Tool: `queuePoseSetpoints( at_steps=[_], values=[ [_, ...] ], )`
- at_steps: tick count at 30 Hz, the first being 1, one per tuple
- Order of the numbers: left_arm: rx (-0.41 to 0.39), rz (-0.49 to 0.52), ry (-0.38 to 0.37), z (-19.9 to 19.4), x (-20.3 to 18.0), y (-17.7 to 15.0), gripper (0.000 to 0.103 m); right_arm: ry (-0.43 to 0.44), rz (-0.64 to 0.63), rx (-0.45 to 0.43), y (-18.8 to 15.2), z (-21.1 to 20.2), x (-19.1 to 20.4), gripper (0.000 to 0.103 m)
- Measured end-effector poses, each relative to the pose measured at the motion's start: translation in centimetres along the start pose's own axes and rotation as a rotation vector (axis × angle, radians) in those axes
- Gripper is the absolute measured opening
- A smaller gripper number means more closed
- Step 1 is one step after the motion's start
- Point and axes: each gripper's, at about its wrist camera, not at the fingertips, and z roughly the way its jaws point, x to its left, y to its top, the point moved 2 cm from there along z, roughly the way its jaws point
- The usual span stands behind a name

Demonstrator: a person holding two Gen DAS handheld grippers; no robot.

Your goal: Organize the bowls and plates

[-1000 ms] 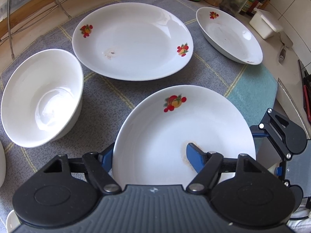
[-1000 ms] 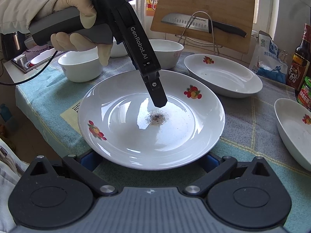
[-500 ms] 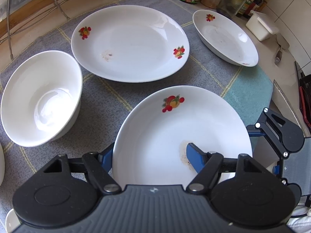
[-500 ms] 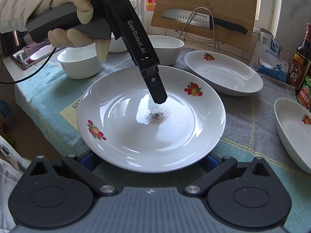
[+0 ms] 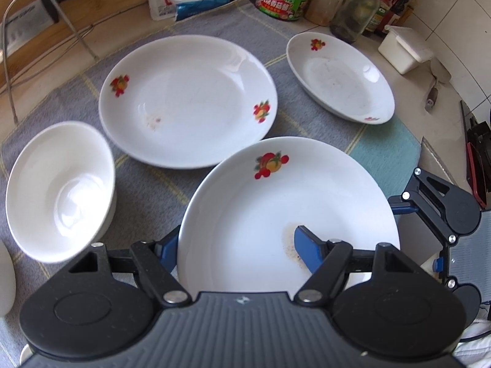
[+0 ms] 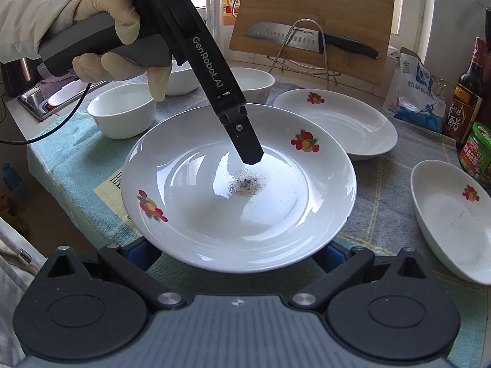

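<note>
Plate (image 5: 276,214): white, fruit print, gripped at its near rim, raised above the cloth (image 5: 147,184) on the worktop.
Left gripper (image 5: 236,245): jaws clamped on that rim, one blue finger inside, one beneath.
Right gripper (image 6: 236,254): jaws spread wide, either side of the plate's edge, under it.
Neighbours: second plate (image 5: 187,101), bowl (image 5: 58,190) beside.

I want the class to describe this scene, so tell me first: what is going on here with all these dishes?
A person is sorting crockery on a cloth-covered counter with two handheld grippers. The left gripper is clamped on the rim of a fruit-patterned plate, one finger inside and one beneath. The right gripper sits wide open at that plate's opposite edge. Two more plates and a white bowl wait nearby.
</note>
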Motion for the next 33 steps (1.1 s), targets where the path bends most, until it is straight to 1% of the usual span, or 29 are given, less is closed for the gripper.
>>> queuePoseSetpoints(
  at_steps=[10,16,27,33],
  values=[
    [-0.021,0.062,-0.014,0.5,-2.7,3.6,0.074,-0.051,0.023,-0.023,-0.3,-2.0,-3.3,0.103],
    [-0.031,0.118,-0.030,1.6,-4.9,6.7,0.074,-0.111,0.043,-0.034,-0.9,-3.4,-5.7,0.103],
    [-0.033,0.244,-0.081,4.9,-9.4,12.6,0.074,-0.225,0.125,-0.047,-2.8,-5.6,-10.5,0.103],
    [-0.019,0.284,-0.105,7.1,-11.0,14.9,0.074,-0.268,0.161,-0.045,-3.6,-6.1,-12.7,0.103]
  ],
)
